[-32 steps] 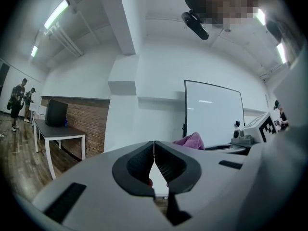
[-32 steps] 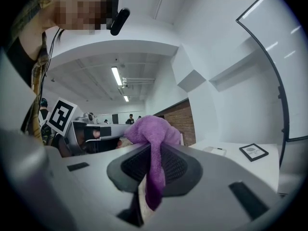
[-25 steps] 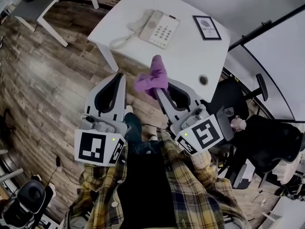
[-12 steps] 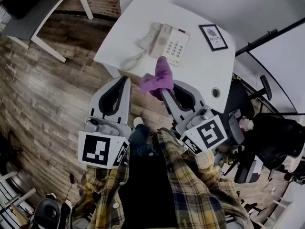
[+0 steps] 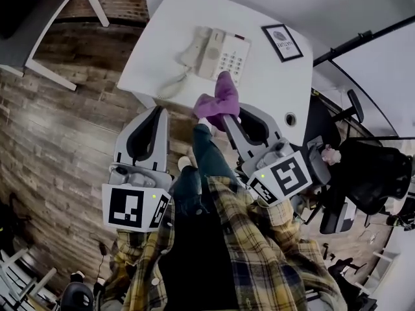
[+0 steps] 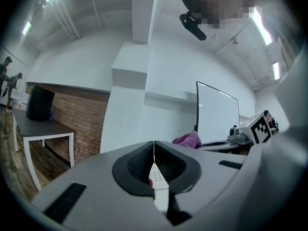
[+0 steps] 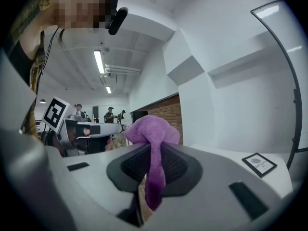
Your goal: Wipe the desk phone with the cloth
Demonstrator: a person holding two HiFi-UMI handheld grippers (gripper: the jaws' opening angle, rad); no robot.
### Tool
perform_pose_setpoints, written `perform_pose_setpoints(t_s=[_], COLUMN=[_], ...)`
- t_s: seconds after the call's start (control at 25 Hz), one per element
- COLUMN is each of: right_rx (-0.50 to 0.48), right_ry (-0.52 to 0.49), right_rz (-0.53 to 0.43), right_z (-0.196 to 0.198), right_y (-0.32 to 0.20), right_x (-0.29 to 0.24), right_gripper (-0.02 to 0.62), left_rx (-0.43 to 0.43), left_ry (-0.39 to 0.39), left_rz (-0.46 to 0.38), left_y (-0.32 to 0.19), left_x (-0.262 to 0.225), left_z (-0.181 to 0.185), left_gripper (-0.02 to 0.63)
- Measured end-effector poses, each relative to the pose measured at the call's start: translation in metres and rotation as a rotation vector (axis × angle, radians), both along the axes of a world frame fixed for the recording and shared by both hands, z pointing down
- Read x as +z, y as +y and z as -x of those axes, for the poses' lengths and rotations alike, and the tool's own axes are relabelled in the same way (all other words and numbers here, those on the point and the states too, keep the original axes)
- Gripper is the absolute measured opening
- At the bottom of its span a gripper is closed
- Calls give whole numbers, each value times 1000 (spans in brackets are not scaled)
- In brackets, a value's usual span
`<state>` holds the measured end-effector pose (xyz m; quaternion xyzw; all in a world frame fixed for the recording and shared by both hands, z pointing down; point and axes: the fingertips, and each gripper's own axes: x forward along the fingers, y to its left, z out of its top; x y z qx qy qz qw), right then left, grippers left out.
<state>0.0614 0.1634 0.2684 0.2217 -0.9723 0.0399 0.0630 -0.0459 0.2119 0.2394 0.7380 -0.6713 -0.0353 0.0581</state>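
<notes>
this looks like an open-plan office: a white desk (image 5: 162, 50) at twelve o'clock carries a desk phone (image 5: 220, 52) and has a cable hole (image 5: 290, 118), and a black swivel chair (image 5: 366, 173) stands at three o'clock. a plank floor (image 5: 58, 141) lies at nine o'clock, with a brick wall (image 6: 72, 114), a whiteboard (image 6: 216, 114) and ceiling strip lights (image 7: 100, 61) around.

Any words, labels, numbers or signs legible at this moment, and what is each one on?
No text can be read.
Framed card on the white table: emblem with print below, too small to read.
Desk phone keypad: button markings too small to read.
Left marker cube and right marker cube: black-and-white square patterns, no letters.
</notes>
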Motion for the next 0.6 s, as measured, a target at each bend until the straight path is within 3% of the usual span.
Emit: perform_pose_setpoints(t_s=[0.6], right_rx=[44], right_ry=[-6], right_rz=[24], right_z=[22], right_y=[-76], right_x=[10], right_gripper=[60], left_rx=[17], left_ry=[-25], left_rz=[25], left_y=[-69], left_x=[3], left_z=[31], left_gripper=[17])
